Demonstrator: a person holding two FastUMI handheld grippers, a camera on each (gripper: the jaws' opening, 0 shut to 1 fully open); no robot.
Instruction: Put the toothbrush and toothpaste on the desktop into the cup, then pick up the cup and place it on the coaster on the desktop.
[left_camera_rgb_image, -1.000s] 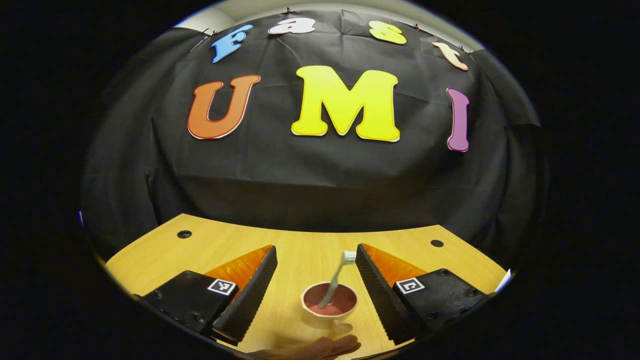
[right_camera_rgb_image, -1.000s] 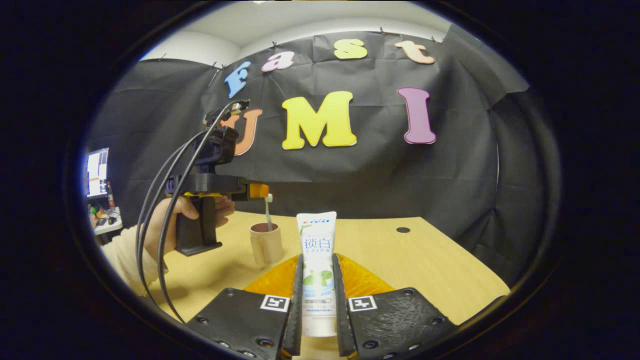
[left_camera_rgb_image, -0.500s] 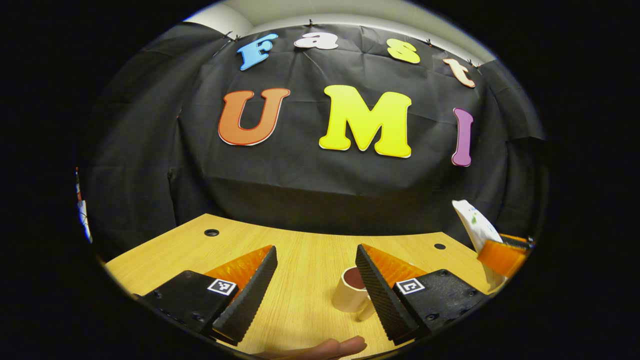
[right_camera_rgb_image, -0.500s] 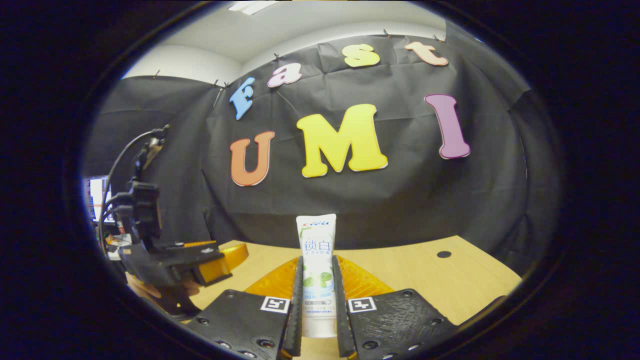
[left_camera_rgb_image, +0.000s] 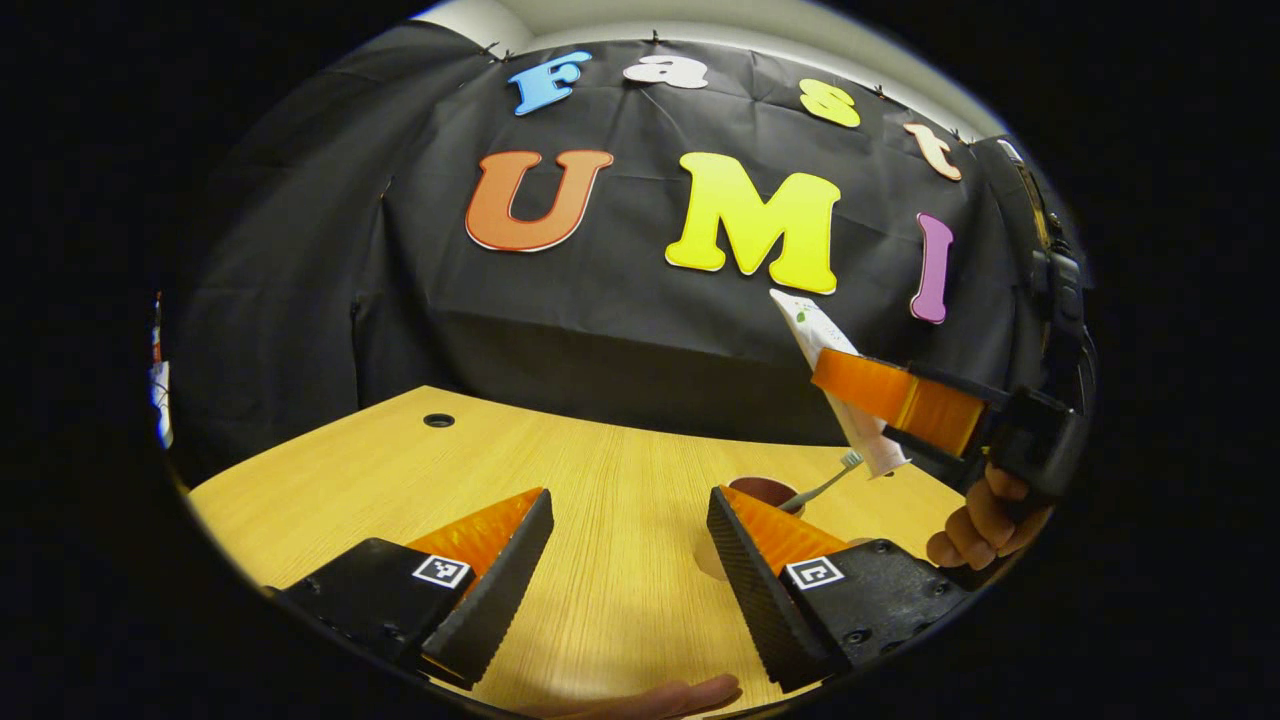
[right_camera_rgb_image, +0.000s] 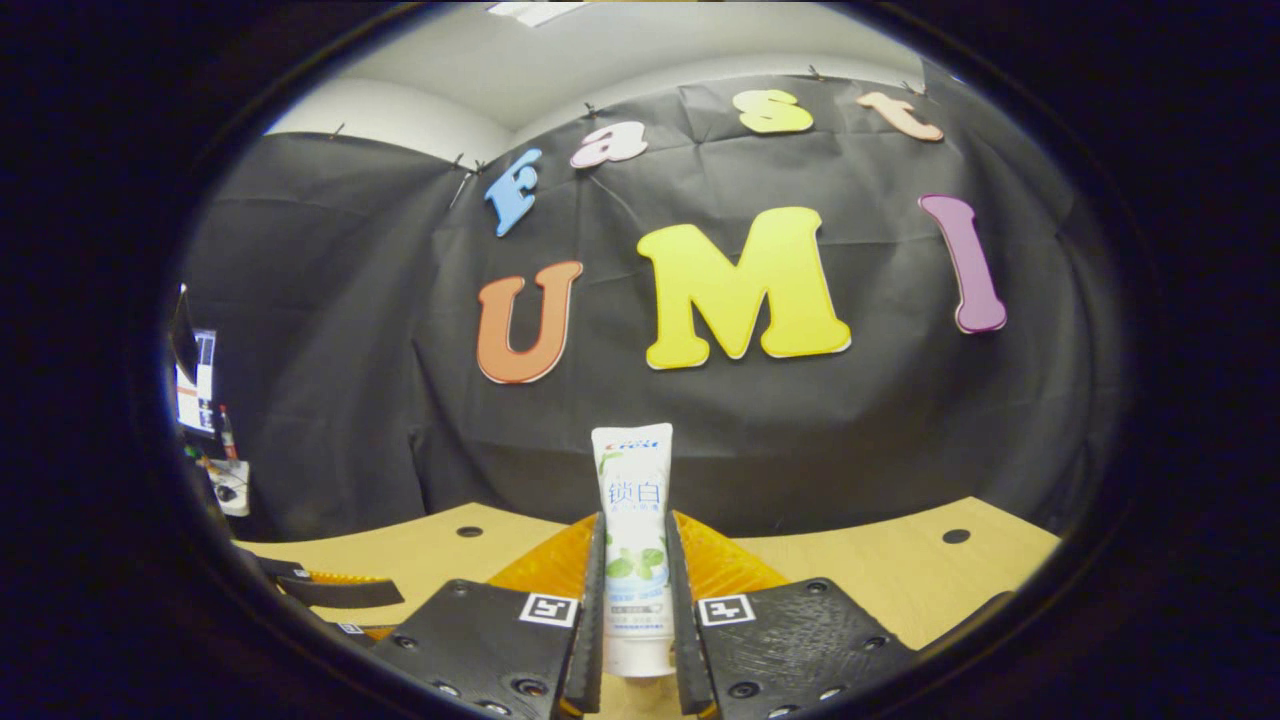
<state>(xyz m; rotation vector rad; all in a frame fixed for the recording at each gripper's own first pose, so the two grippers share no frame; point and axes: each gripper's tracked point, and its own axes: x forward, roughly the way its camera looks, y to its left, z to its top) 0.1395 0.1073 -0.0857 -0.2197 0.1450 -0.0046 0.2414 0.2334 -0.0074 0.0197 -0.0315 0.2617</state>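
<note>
Desktop (left_camera_rgb_image: 600, 480): bare wood under the left gripper now, which has swung away from the cup.
Right gripper (right_camera_rgb_image: 636, 610): it has carried in above the cup, fingers clamped on the toothpaste (right_camera_rgb_image: 632, 540), tube upright.
Left gripper (left_camera_rgb_image: 625, 580): fingers wide apart, holding nothing, backed off to the side.
Cup (left_camera_rgb_image: 765, 492): on the desk, half hidden behind the left gripper's finger.
Toothbrush (left_camera_rgb_image: 825, 483): already in the cup, head poking out.
Meaning: first item done; the toothpaste drop looks next.
</note>
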